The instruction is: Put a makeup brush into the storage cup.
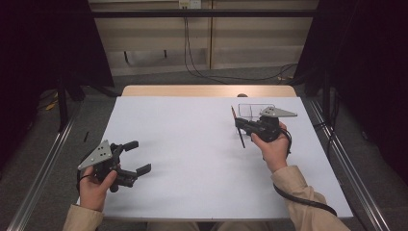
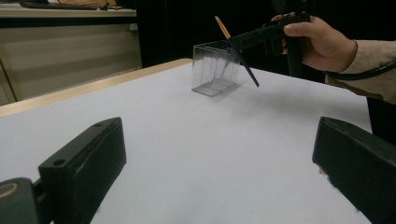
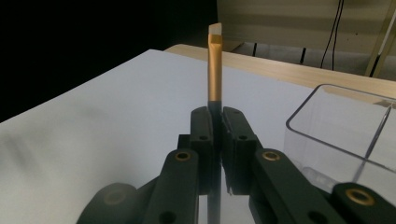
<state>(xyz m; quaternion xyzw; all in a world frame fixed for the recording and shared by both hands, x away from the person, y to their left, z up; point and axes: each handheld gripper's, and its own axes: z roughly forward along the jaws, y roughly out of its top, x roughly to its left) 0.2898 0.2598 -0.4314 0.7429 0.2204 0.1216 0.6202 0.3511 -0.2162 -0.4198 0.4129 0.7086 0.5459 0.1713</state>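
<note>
Looking down from the high view, we've got the right claw [image 1: 239,126] clenched on a thin brush [image 1: 238,132] over the far right part of the counter [image 1: 192,159]. In the right gripper view the jaws are pinched tight on the dark handle, with the gold ferrule and pale angled tip of the brush [image 3: 215,70] sticking up past them. From the left gripper view the brush [image 2: 238,53] hangs tilted, tip end up and handle end pointing down, lifted clear of the white surface. Just beside it on the far side sits a clear plastic box [image 1: 256,111], open on top. Our left claw [image 1: 137,156] is over at the near left, well apart from all that, jaws spread wide with nothing between them.
</note>
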